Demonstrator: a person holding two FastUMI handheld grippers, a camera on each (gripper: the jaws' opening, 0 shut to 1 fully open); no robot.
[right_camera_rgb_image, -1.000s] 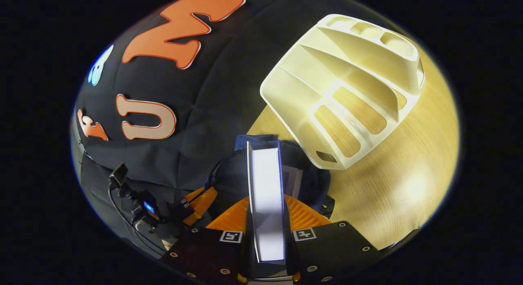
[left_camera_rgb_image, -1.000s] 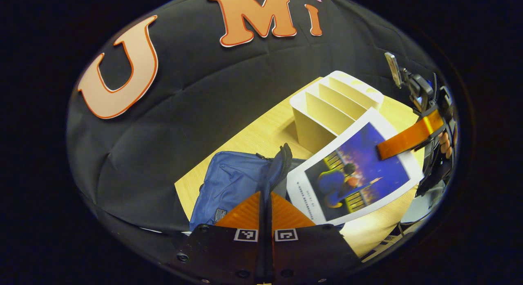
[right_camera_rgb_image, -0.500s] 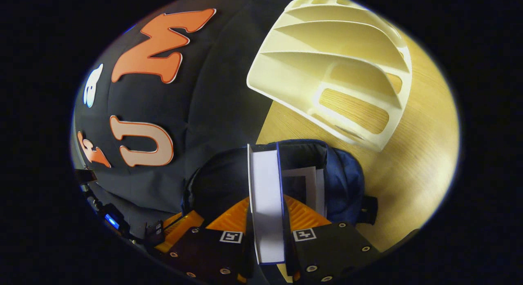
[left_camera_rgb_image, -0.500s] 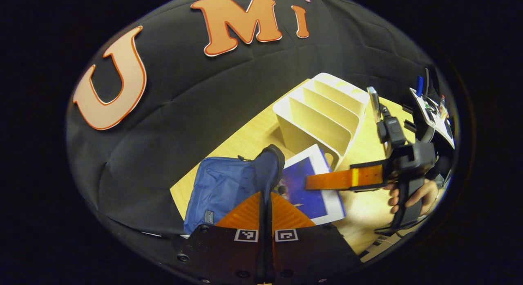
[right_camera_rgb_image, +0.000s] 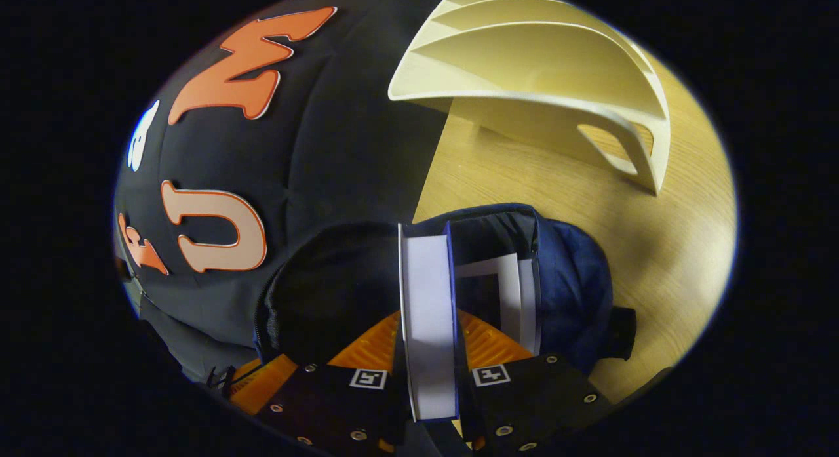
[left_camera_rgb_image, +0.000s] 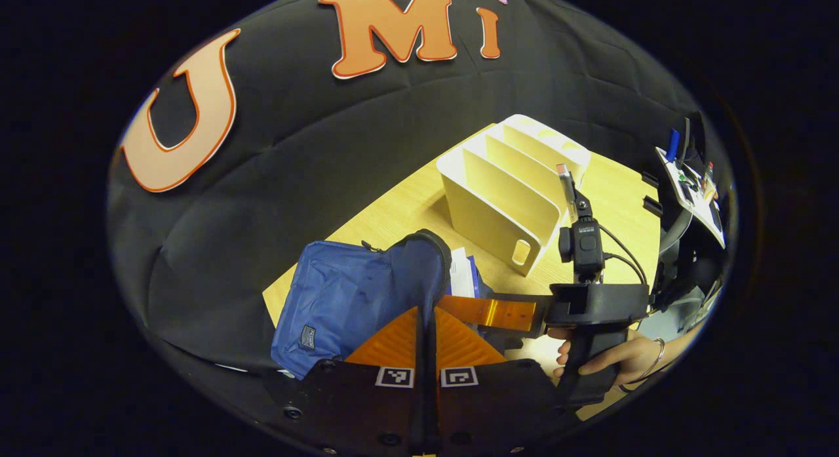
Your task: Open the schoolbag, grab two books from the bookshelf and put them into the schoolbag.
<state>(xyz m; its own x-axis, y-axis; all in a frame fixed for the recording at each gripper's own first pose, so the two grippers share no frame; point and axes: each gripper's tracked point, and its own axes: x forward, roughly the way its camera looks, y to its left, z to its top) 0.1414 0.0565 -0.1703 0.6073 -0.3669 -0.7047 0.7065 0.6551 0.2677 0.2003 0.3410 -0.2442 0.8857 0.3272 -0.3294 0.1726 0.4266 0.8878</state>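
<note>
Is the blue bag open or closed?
Open. The schoolbag gapes at its mouth, the left gripper pinches its flap, and two books stand inside it.

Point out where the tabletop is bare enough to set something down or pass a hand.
Bare table lies between the schoolbag and the bookshelf, and on toward the near edge. The schoolbag's mouth is crowded: one book already inside, the second book in the right gripper, and the left gripper holding the rim.
</note>
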